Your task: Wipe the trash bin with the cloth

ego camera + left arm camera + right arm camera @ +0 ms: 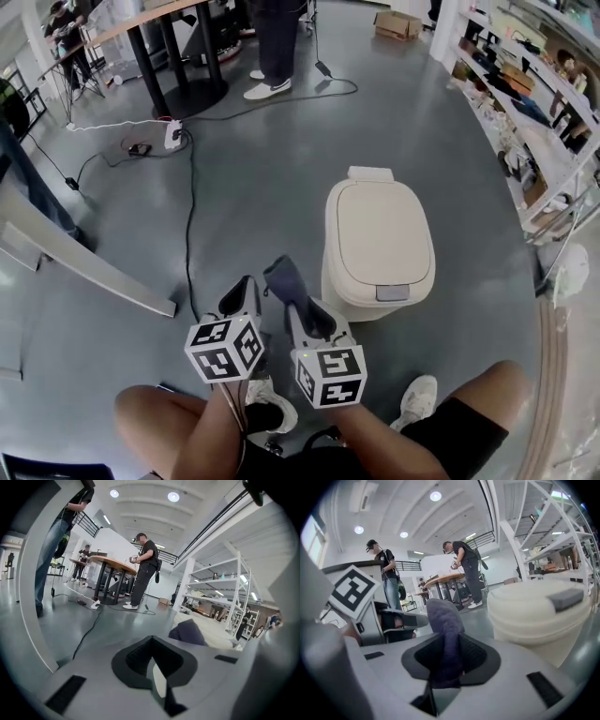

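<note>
I see the cream trash bin [380,230] on the grey floor with its lid down. It is just ahead and to the right of my two grippers. A black cable [190,216] runs along the floor on the left, well apart from the bin. Far back, a person [274,47] stands by a round table [178,56]. Shelves [525,103] are on the right. My right gripper [447,660] is pinched tight on the dark cloth [444,620], which sticks up near the bin. My left gripper [151,641] has its jaws pressed together, with nothing in them.
</note>
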`<state>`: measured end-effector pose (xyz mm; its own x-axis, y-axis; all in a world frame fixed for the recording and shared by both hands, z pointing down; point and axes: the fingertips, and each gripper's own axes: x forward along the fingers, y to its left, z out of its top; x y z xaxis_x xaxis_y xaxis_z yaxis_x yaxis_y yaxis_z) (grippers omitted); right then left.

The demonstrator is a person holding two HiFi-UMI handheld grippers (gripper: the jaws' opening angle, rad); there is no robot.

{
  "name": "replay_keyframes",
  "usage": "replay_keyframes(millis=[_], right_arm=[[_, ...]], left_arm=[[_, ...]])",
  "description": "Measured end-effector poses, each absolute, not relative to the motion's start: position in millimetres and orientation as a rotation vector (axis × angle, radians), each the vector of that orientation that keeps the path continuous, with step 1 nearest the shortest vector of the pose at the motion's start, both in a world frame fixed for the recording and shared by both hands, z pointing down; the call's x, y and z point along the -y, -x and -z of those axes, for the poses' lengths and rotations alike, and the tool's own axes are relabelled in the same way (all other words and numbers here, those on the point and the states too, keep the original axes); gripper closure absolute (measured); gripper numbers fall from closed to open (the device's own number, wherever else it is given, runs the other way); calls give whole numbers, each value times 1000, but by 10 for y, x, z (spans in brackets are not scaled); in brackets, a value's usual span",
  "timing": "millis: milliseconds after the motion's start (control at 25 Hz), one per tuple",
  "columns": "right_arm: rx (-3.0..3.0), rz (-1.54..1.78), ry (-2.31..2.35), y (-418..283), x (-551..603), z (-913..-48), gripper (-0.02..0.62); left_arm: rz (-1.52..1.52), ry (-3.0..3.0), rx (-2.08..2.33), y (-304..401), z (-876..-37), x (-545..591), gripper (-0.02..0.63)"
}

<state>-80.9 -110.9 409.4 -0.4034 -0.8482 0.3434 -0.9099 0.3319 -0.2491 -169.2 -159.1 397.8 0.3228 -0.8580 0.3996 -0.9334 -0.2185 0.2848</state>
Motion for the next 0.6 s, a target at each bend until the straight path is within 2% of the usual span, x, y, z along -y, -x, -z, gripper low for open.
replay_keyframes(millis=[240, 600], right_arm=[[2506, -424, -1637, 216, 793, -3345, 502], [2379, -224, -1766, -1009, 465, -3115, 502]], left_arm=[[-202, -2242, 1556, 1188, -3599, 1311, 606], [-251, -2433, 1498, 351, -3236, 844, 606]])
